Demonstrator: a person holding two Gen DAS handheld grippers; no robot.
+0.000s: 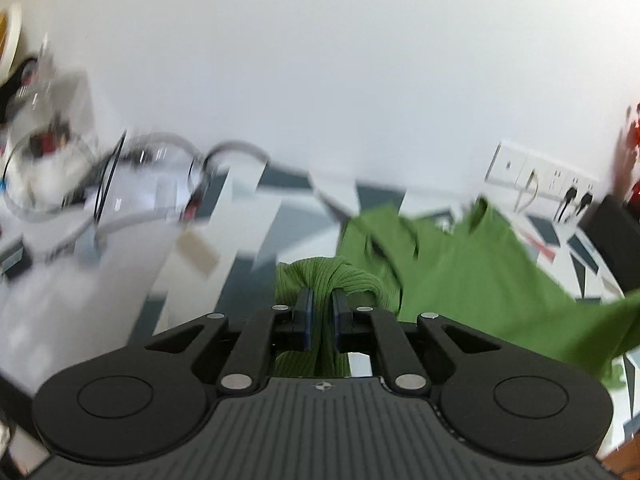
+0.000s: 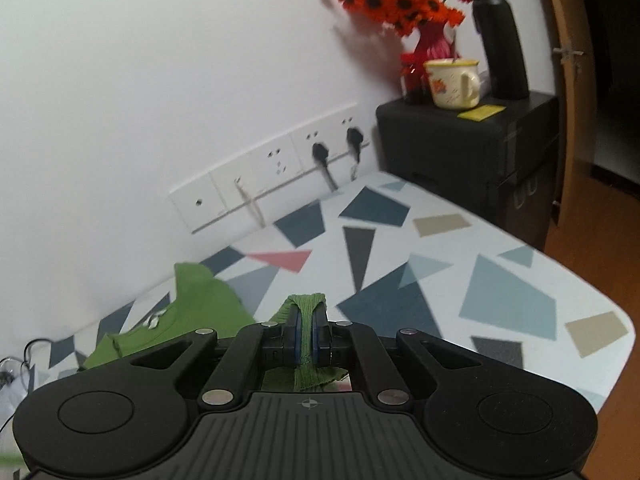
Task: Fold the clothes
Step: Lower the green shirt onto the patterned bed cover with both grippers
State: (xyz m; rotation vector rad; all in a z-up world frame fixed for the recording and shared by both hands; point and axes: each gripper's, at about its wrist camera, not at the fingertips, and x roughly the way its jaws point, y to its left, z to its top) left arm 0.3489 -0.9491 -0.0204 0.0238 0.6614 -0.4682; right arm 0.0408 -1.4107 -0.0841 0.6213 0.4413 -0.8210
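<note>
Left wrist view: left gripper pinching bunched green garment, lifted over patterned table
Right gripper: clamped on ribbed hem
Risk: thin bite slipping; trailing cloth snagging cables

The left tongs are matte black, with two angled linkage bars on each side pinned by round silver screws and blue-edged pads on the inner faces of the fingers. The body behind carries fine ribbed grooves, a small crosshair mark at its centre, and a large round disc moulded on either side. The right tongs show the same black build, silver screws, blue pads and crosshair.
</note>
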